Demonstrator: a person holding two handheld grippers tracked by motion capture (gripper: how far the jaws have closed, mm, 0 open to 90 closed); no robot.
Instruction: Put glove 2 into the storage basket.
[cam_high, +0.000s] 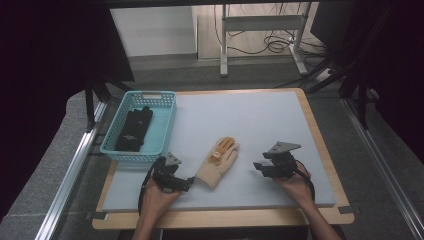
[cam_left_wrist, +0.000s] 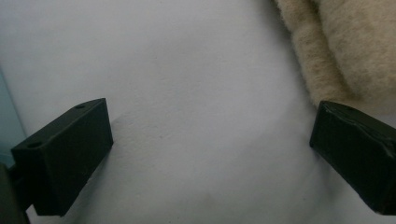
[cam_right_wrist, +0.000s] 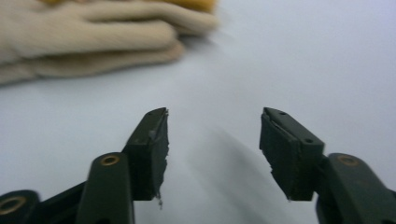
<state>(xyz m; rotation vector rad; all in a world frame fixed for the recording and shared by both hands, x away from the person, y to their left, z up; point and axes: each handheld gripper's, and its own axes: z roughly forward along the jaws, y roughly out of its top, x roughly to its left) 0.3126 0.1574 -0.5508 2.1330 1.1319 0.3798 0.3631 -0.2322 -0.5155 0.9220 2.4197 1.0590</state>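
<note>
A cream knitted glove (cam_high: 218, 164) with orange-yellow fingertips lies flat near the middle of the pale grey mat (cam_high: 250, 120). My left gripper (cam_high: 188, 183) rests low on the mat just left of the glove's cuff, jaws wide open on bare mat; the fuzzy cuff (cam_left_wrist: 341, 42) shows beyond its right jaw. To the right of the glove my right gripper (cam_high: 259, 167) hovers apart from it, open, with nothing between its jaws (cam_right_wrist: 214, 133). In the right gripper view the glove (cam_right_wrist: 93, 37) lies ahead at upper left.
A turquoise plastic basket (cam_high: 165, 117) stands at the mat's left back corner with a black glove (cam_high: 134, 130) inside. The mat sits on a wooden board (cam_high: 320, 135). Metal rails run along both sides, and a desk frame with cables stands beyond.
</note>
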